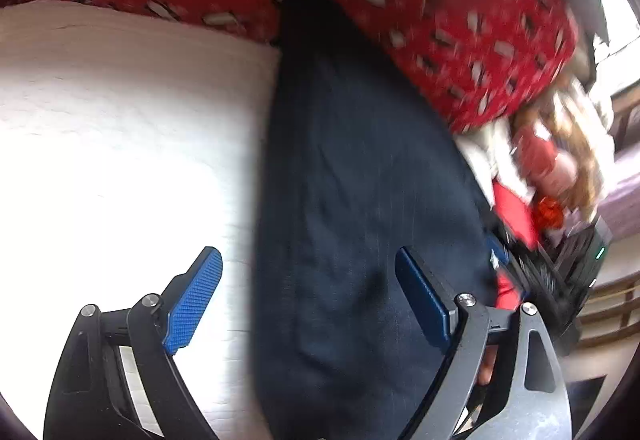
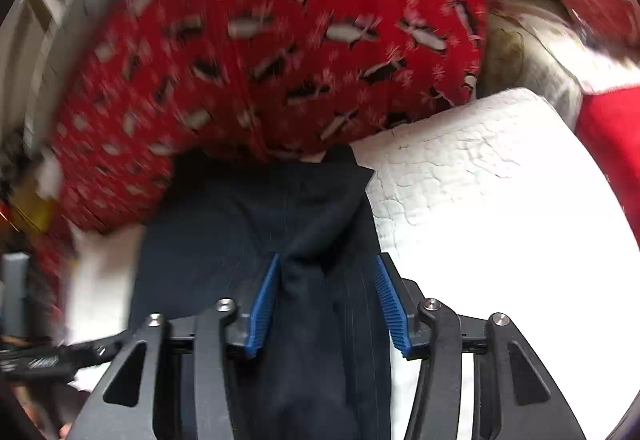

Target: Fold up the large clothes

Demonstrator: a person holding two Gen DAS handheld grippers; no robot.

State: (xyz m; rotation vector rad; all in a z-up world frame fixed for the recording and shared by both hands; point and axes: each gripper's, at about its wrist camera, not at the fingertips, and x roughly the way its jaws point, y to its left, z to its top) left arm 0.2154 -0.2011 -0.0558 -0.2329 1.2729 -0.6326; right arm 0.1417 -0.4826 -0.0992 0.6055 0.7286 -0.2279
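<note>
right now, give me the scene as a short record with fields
surface: white quilted cover
garment: dark navy cloth, lying long on the cover
behind it: red patterned fabric, its edge over the navy cloth's far end
left gripper: open, nothing gripped, navy cloth under it
right gripper: jaws apart, navy fold between them, not clamped

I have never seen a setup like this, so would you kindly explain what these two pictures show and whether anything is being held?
Each picture comes from a camera mounted on a hand-held two-finger gripper, looking forward along its blue-padded fingers. A person holds one in each hand.

In the left wrist view, the left gripper is wide open, holding nothing, above a dark garment.

In the right wrist view, the right gripper has a fold of that garment between its pads, but they stand apart from it.

The garment lies on a white quilted cover. Behind it lies a red patterned fabric.
</note>
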